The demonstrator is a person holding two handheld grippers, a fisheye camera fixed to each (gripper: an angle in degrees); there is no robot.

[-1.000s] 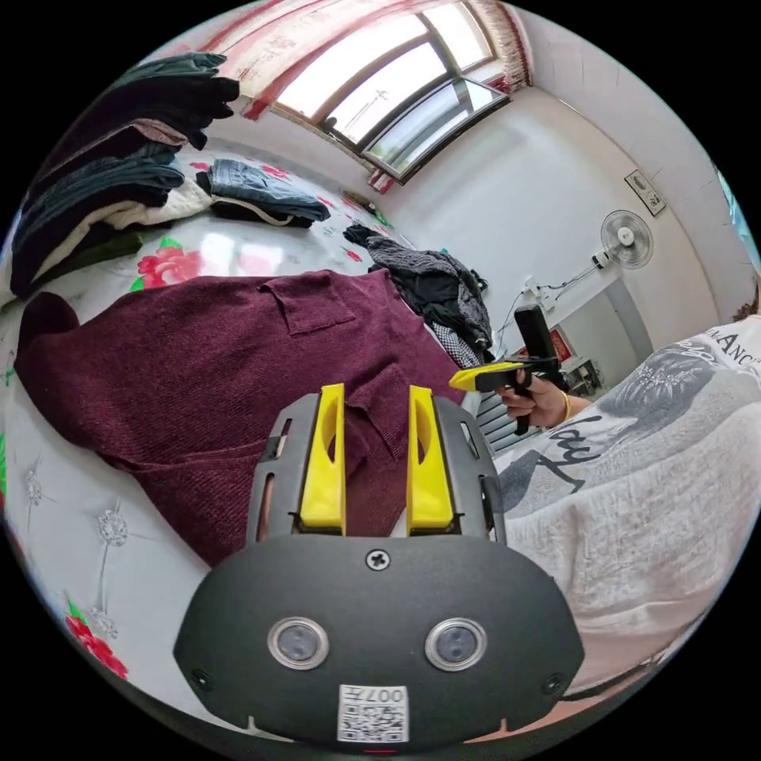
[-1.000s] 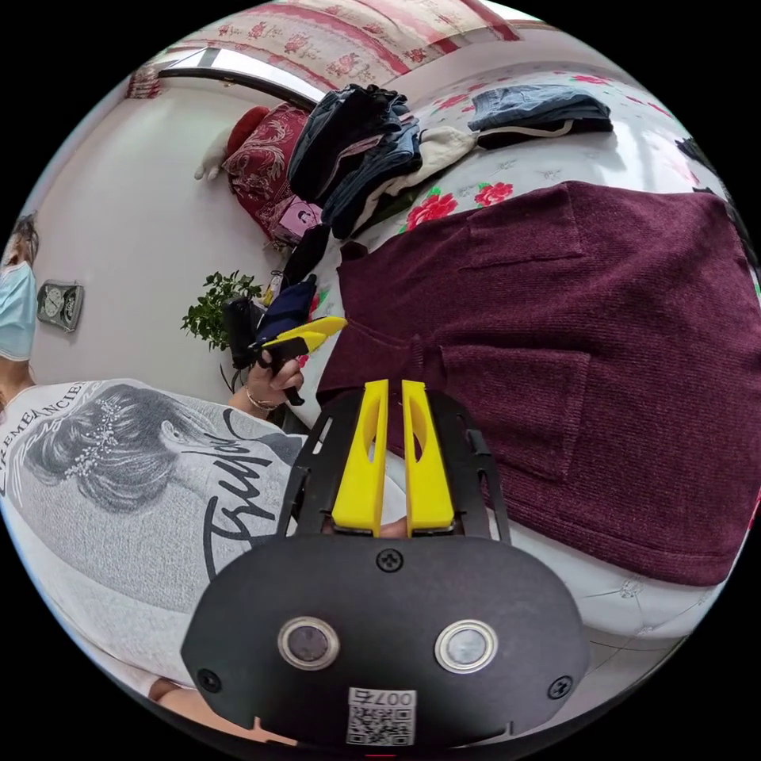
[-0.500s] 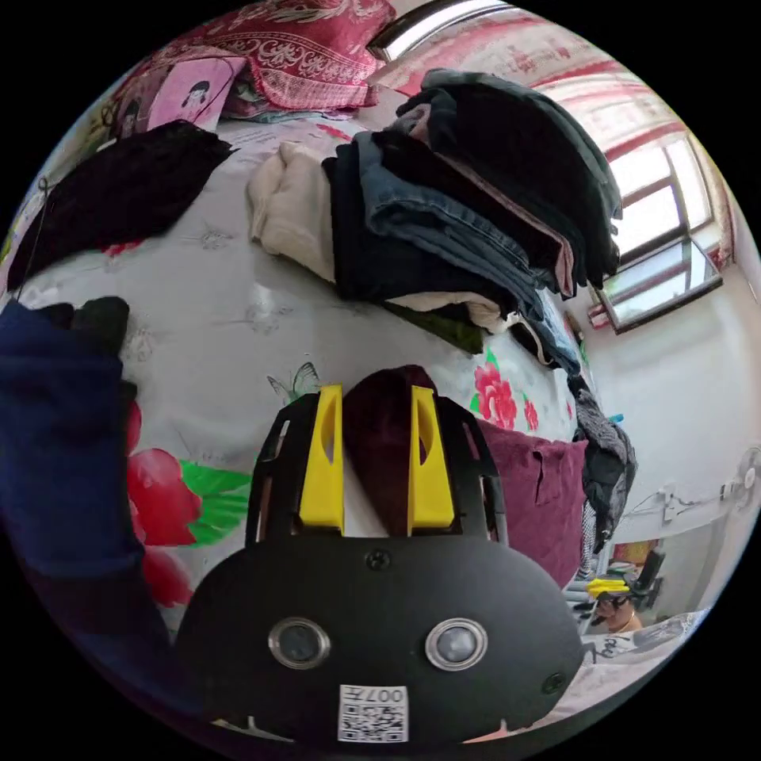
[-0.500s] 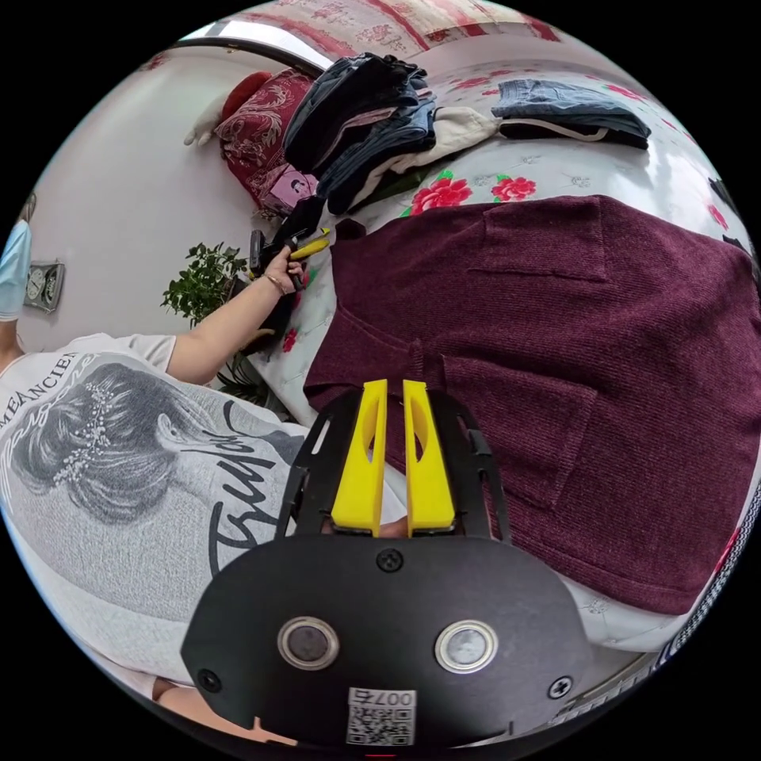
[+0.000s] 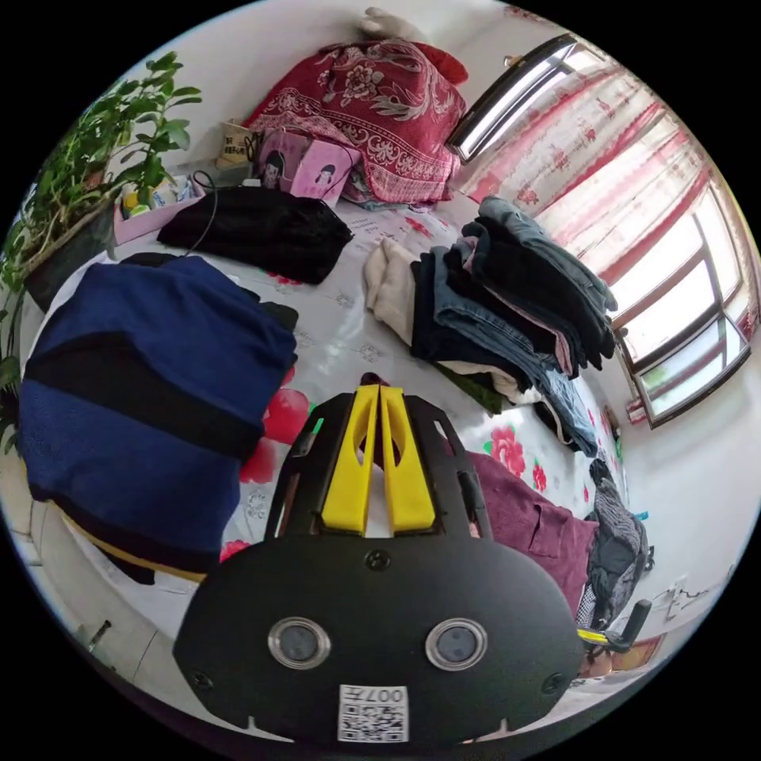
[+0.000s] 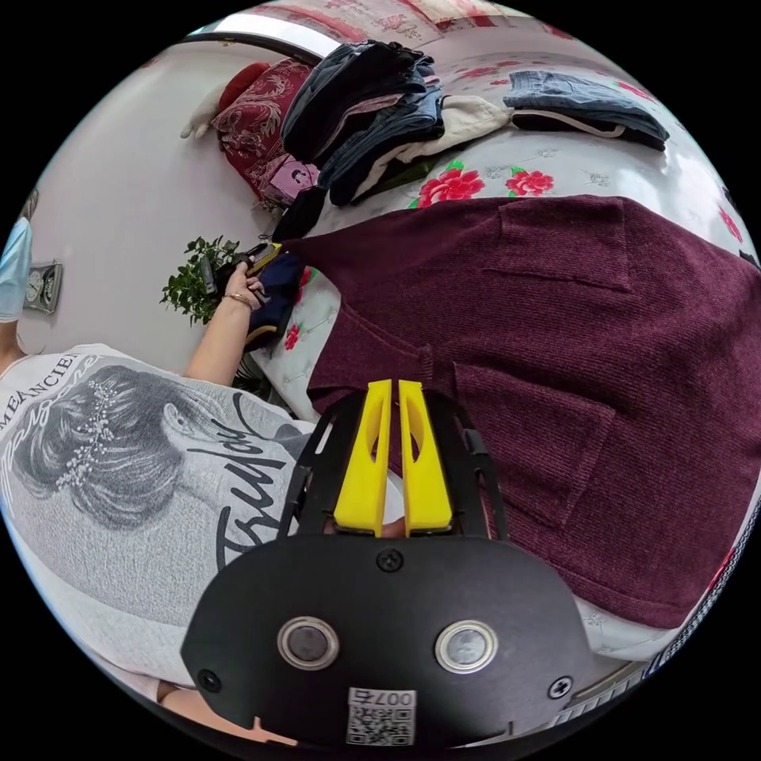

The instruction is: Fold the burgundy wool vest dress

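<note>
The burgundy dress (image 6: 571, 333) lies spread flat on the floral bed sheet (image 6: 555, 170), pockets up. One shoulder strap is stretched out to my left gripper (image 6: 265, 258), held in a hand at the bed's far corner. In the left gripper view that gripper (image 5: 379, 390) is shut, with a bit of burgundy strap pinched at its tips, and the rest of the dress (image 5: 527, 515) trails to the right. My right gripper (image 6: 394, 386) has its jaws drawn together on the dress's near edge by the armhole.
A tall stack of folded clothes (image 5: 507, 293) stands behind the dress. A folded blue and black garment (image 5: 151, 396) and a black one (image 5: 254, 226) lie near the left gripper. Folded jeans (image 6: 583, 103), a red pillow (image 5: 372, 103), a plant (image 5: 71, 182) and a dark pile (image 5: 614, 539) ring the bed.
My left gripper swung out to the dress's far shoulder, closed on the strap and pulled it taut toward the bed corner. The right gripper's jaws narrowed over the near edge.
</note>
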